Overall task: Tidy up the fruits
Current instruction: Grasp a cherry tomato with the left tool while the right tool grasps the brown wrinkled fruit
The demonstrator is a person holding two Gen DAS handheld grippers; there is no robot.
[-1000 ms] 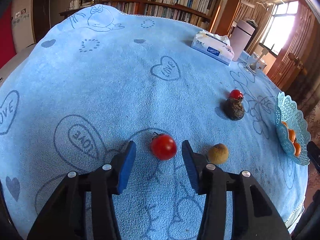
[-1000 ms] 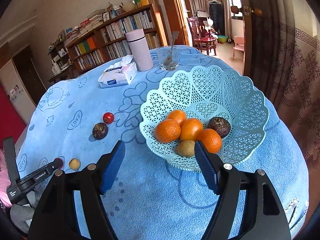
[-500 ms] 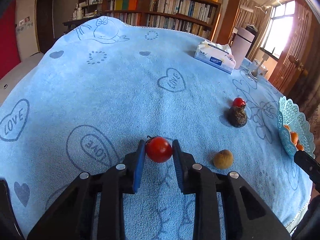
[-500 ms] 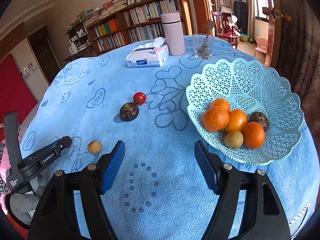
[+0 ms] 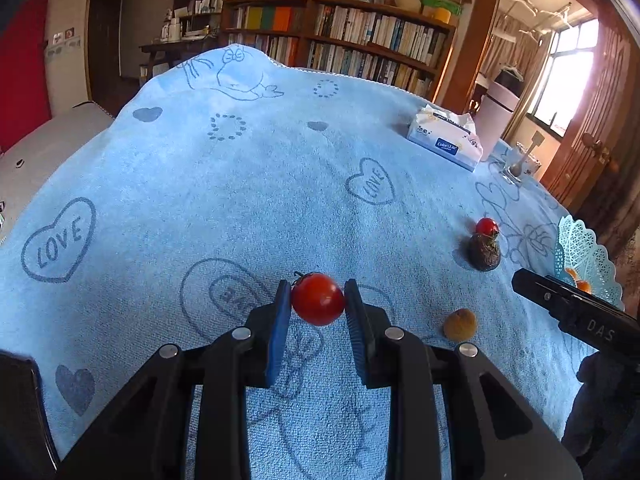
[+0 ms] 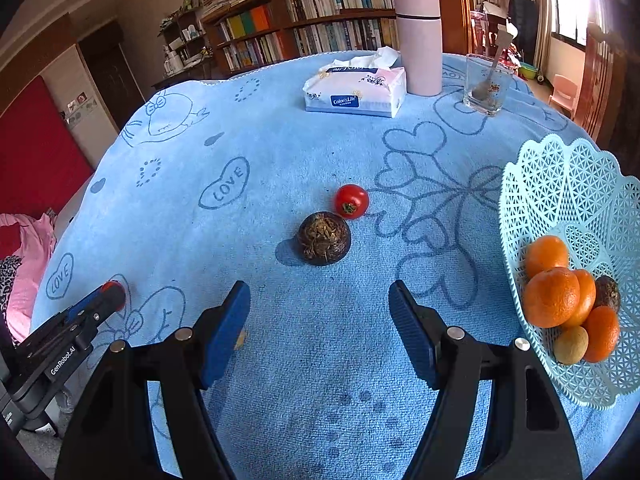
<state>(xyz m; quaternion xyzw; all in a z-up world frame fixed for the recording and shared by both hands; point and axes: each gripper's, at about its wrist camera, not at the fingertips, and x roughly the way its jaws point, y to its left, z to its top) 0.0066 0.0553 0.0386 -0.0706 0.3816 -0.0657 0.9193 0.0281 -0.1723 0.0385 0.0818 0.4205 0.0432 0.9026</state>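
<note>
Your left gripper (image 5: 318, 308) pinches a tomato (image 5: 318, 299) above the worktop (image 5: 240, 184) while your right gripper (image 6: 320, 320) gapes empty; oranges (image 6: 552, 296) already fill the basket (image 6: 560, 184), a second tomato (image 6: 351, 201), dark fruit (image 6: 324, 238) and small brown fruit (image 5: 460, 323) remain

The right tool (image 6: 320, 320) gapes wide over the blue cloth (image 6: 280, 152), short of the dark fruit (image 6: 324, 238) and tomato (image 6: 351, 201).

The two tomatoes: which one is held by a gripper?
The nearer tomato, clamped in the left gripper; the other tomato lies free beside the dark fruit.
</note>
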